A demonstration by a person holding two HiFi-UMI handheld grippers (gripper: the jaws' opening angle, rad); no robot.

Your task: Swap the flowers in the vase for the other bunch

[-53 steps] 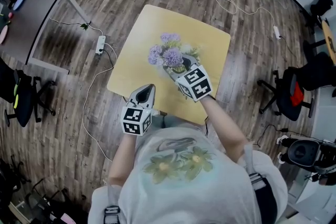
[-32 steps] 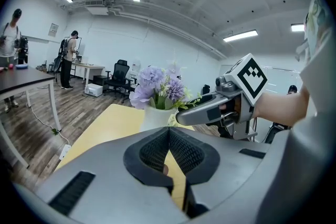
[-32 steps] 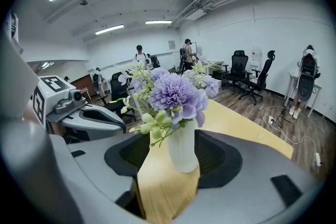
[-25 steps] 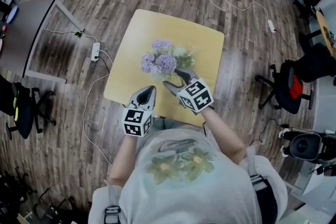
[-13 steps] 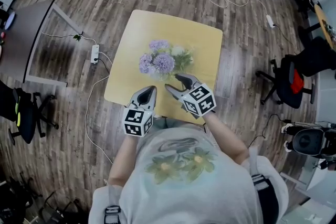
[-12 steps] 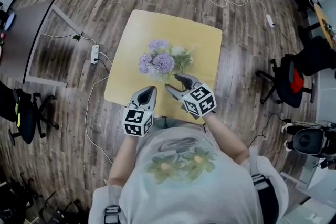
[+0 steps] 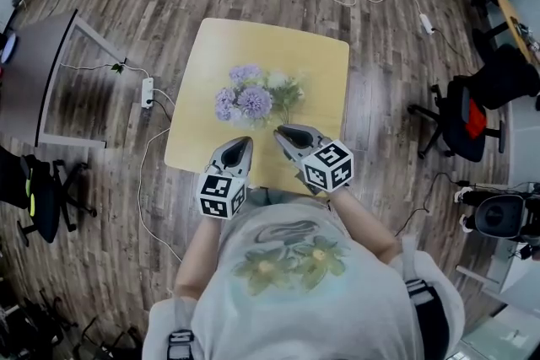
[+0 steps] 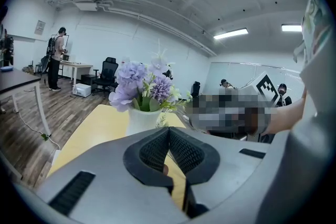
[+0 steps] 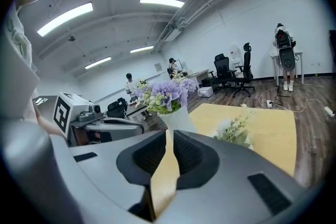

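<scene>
1. Risk sits first with the white, narrow-necked ceramic vase [image 8: 140,120]. It looks top-heavy under its flowers, so a sideways pull on the stems could tip it instead of freeing them.
2. Stems may bind in the neck. With nothing steadying the vase body, I judge it could lift along with the bunch.
3. The purple, pompom-headed flower bunch [image 7: 240,99] stands upright in the vase, near the middle of the square pale-yellow wooden counter [image 7: 316,55]. Its soft heads could crush if they are pinched instead of the stems.
4. The other bunch, a white-and-green leafy sprig [image 9: 234,128], lies on the counter just beside the vase, close enough to be snagged or swept aside.
5. The right gripper [image 7: 283,133] hangs near the vase but apart from it. Its fingers have just been closing and are now all but together, with nothing between them.
6. The left gripper [image 7: 240,144] sits over the counter's near edge, its fingers pressed together and empty.
</scene>
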